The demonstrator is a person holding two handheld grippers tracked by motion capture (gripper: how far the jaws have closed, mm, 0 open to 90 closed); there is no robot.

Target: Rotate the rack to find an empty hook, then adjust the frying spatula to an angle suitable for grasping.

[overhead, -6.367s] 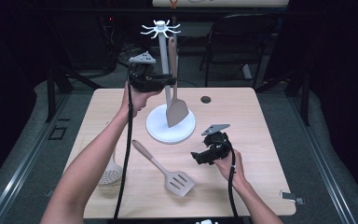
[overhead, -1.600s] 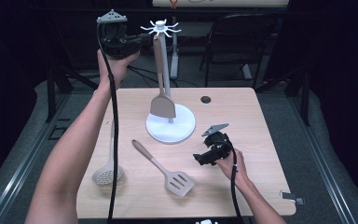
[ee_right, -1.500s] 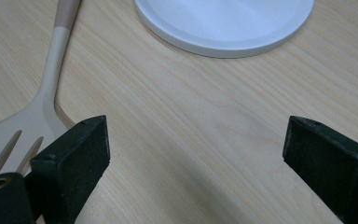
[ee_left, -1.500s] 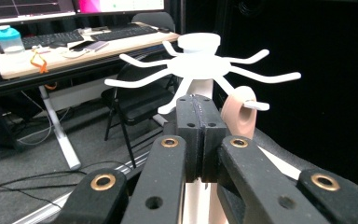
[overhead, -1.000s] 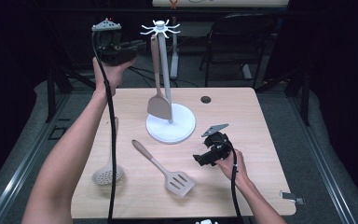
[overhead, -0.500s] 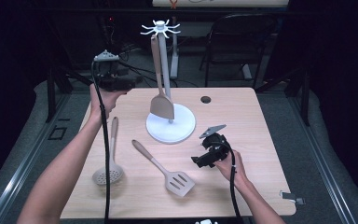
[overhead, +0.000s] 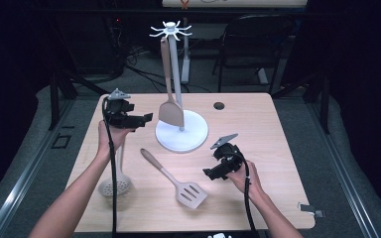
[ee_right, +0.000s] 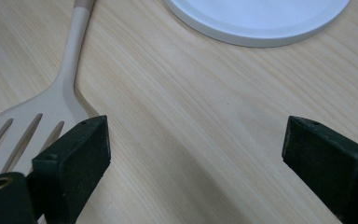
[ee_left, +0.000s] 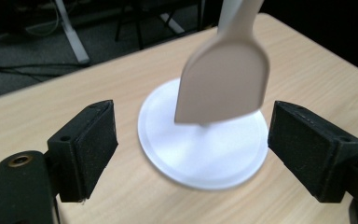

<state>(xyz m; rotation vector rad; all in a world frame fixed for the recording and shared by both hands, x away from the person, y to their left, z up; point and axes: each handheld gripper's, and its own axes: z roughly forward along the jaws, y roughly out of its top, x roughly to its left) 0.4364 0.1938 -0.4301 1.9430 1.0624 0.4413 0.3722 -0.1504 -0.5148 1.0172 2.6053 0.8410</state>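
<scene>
Left tongs (overhead: 146, 118): we see them come down from beside the rack's top (overhead: 170, 29) to counter height, at nine o'clock of the white base (overhead: 193, 136).
Jaws: they have just been opening; nothing sits between them.
Solid spatula (overhead: 170, 110): earlier held, now we see it hanging free on the rack.

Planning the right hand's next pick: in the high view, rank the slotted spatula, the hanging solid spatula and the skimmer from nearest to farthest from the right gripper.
1. Slotted spatula, lying just left of the right gripper.
2. Hanging solid spatula, on the stand behind it.
3. Skimmer, far left, under the left forearm.
</scene>
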